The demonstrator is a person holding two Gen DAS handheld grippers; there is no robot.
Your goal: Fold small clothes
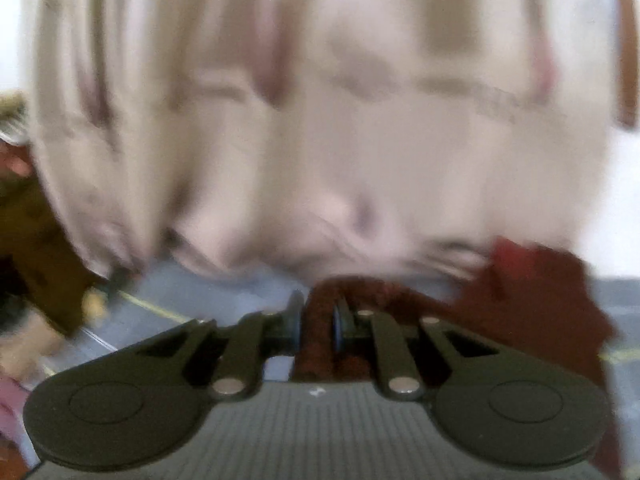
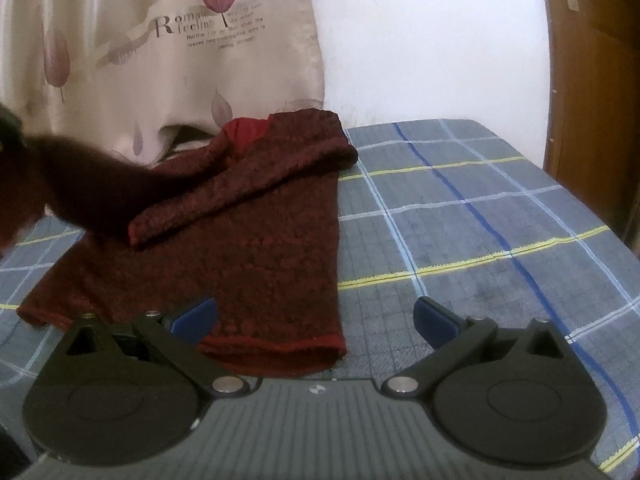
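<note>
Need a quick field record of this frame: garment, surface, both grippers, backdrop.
garment: dark red knit sweater, lying on the bed, one sleeve folded across the body
surface: blue plaid bedsheet
left gripper: shut on a fold of the sweater, view motion-blurred
right gripper: open, holding nothing, at the sweater's hem
backdrop: beige leaf-print curtain, white wall, wooden door

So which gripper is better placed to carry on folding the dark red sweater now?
The left gripper: its fingers are shut on a part of the dark red sweater, lifted off the checked bedsheet. The right gripper is open and holds nothing, hovering near the bottom hem.
</note>
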